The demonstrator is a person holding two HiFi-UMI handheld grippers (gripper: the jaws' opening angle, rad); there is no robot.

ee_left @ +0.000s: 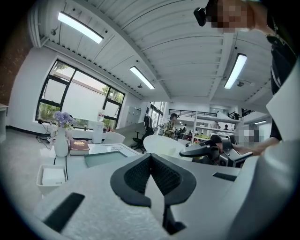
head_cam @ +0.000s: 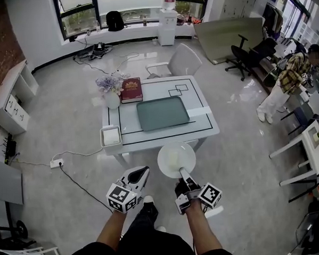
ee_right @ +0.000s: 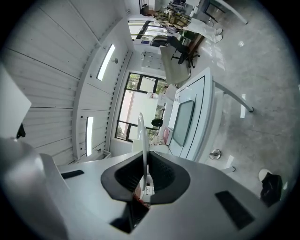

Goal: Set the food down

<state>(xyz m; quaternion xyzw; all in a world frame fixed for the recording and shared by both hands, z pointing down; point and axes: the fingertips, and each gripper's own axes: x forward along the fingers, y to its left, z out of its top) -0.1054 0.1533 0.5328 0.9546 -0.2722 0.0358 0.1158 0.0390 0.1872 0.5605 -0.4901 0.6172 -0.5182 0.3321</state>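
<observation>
A round white plate (head_cam: pixel 176 159) carrying a pale block of food (head_cam: pixel 173 159) hangs in front of the near edge of the white table (head_cam: pixel 202 128). My right gripper (head_cam: pixel 182 174) is shut on the plate's near rim. In the right gripper view the plate (ee_right: pixel 142 136) stands edge-on between the jaws of that gripper (ee_right: pixel 145 174). My left gripper (head_cam: pixel 136 179) is held low at the left, shut with nothing in it; its own view shows the pads (ee_left: pixel 140 176) meeting. From there the plate (ee_left: pixel 164 144) shows to the right, ahead of the table.
The table holds a green tray (head_cam: pixel 162 113), a red book (head_cam: pixel 131 90), a vase of flowers (head_cam: pixel 110 88) and a small white box (head_cam: pixel 111 136). A white chair (head_cam: pixel 180 62) stands behind it. A person (head_cam: pixel 287 80) is at the desks on the right. A power strip (head_cam: pixel 56 163) and cables lie on the floor at the left.
</observation>
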